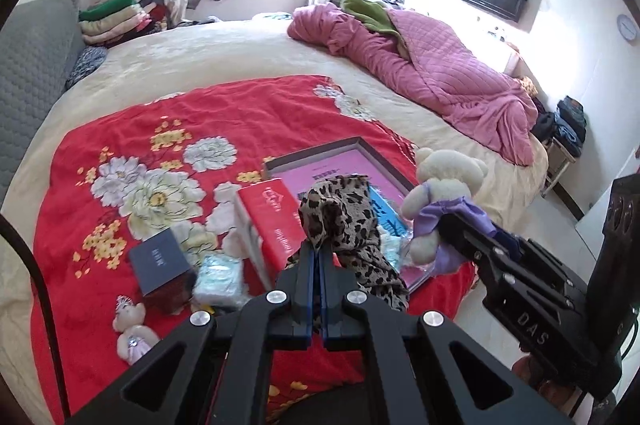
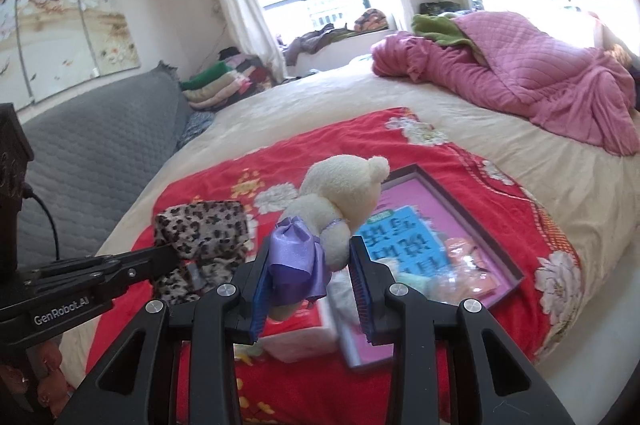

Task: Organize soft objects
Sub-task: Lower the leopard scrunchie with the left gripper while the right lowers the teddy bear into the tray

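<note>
Leopard-print cloth [image 1: 344,221] hangs pinched in my left gripper [image 1: 319,253], jaws clamped tight on it. My right gripper [image 2: 308,265] squeezes a cream teddy bear [image 2: 340,193] in a purple dress, above the shallow box [image 1: 360,145] on the red floral blanket [image 1: 160,129].

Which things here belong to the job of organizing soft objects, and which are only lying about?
For the job:
- leopard-print cloth, pinched in the left gripper
- white bear in a purple dress, held in the right gripper
- small bear on the red blanket
- open tray

Lying about:
- red box
- dark box
- pink quilt
</note>
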Tool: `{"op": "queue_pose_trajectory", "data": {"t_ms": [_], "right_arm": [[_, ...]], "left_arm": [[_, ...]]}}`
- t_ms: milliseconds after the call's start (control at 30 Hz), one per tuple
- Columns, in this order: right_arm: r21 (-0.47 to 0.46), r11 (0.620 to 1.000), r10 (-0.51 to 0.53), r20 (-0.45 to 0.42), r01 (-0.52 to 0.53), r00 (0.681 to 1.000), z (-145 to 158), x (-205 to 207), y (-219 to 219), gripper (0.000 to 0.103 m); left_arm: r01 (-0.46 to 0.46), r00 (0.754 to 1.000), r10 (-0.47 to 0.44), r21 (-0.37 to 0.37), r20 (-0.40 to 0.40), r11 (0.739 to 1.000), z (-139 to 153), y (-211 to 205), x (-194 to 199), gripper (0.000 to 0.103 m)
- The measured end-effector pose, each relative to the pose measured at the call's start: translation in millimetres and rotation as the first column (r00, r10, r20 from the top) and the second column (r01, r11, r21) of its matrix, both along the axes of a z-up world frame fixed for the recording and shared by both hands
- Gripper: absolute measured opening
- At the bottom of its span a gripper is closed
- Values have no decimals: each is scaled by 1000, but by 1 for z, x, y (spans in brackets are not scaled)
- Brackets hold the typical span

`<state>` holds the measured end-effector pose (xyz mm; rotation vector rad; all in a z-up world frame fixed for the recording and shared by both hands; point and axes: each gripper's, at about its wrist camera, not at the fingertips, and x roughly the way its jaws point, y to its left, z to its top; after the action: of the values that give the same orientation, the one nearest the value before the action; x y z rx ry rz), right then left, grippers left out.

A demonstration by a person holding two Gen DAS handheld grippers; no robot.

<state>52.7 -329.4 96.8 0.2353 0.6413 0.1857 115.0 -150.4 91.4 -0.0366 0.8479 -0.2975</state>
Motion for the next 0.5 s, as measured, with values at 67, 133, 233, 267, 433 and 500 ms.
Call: {"op": "queue_pose_trajectory", "data": {"t_ms": [67, 133, 233, 267, 433, 500], "right_arm": [[12, 1000, -20, -2, 20, 1000, 0, 2, -13, 36], [23, 999, -48, 2, 48, 999, 0, 2, -27, 36], [32, 995, -92, -1, 92, 996, -2, 5, -49, 36], [33, 994, -105, 1, 105, 995, -2, 5, -56, 36], [23, 987, -157, 1, 157, 988, -5, 8, -84, 36], [20, 984, -176, 0, 176, 984, -5, 9, -93, 36]], "left_arm": [[12, 1000, -12, 5, 1, 1000, -1, -8, 3, 2], [26, 1000, -26, 6, 0, 1000, -1, -17, 6, 2], [44, 999, -44, 9, -5, 999, -4, -28, 11, 2], [50, 999, -50, 8, -5, 999, -5, -31, 13, 2], [62, 998, -62, 8, -16, 998, -12, -45, 24, 2], [64, 998, -64, 5, -20, 998, -15, -49, 28, 2]]}}
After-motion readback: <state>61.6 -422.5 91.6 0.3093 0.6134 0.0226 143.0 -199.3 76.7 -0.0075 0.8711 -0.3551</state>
